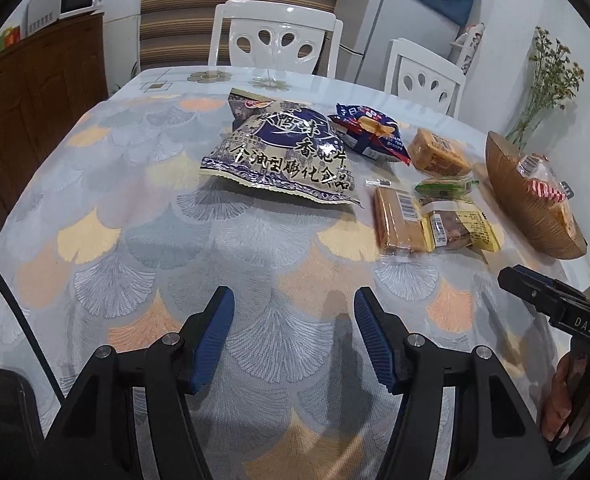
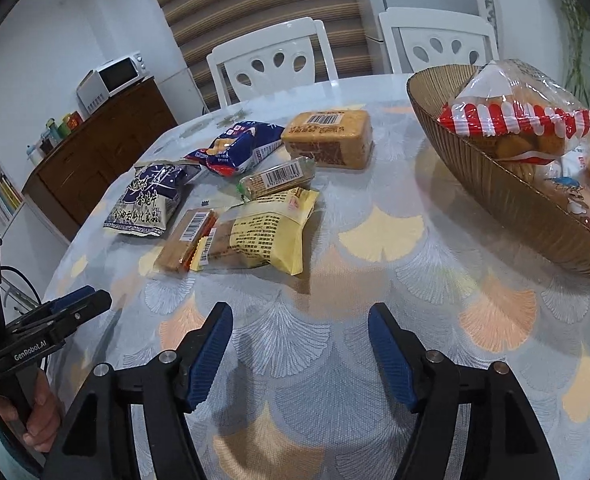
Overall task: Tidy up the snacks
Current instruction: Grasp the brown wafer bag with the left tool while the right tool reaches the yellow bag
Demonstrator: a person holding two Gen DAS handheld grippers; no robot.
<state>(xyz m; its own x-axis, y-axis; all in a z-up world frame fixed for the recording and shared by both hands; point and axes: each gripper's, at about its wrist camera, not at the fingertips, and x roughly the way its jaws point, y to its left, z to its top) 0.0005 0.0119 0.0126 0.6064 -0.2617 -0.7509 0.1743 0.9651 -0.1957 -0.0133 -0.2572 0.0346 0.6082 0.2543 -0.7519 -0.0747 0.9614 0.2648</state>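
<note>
Both grippers hovered low over the desk point(image 2: 375, 240) with nothing held: the left gripper point(image 1: 294, 336) had its jaws spread wide and empty, and the right gripper point(image 2: 299, 354) likewise stood open over bare cloth. The loose snacks lay in a cluster beyond them, well apart from the jaws: a large purple chip bag point(image 1: 283, 152), a blue packet point(image 2: 235, 148), a tan cake block point(image 2: 329, 140), a slim barcode bar point(image 2: 279, 178), a yellow packet point(image 2: 267, 238) and a wafer pack point(image 2: 185, 242) touching or overlapping one another. The brown bowl point(image 2: 495, 188) to the right already carried a red-striped bag point(image 2: 515, 120) and others. The likely trouble was in the crowding: jaws closing on the yellow packet could catch its neighbour and drag both, and slick inflated film could slip or burst under a hard pinch. The bowl looked fairly full, so another piece might slide off its sloped rim. The desk wore a fan-patterned cloth under glossy film. Around it stood white chairs point(image 2: 273, 64), a dark wooden cabinet point(image 2: 107, 148) bearing a microwave point(image 2: 113, 78), a striped blind and a refrigerator point(image 1: 395, 36).
</note>
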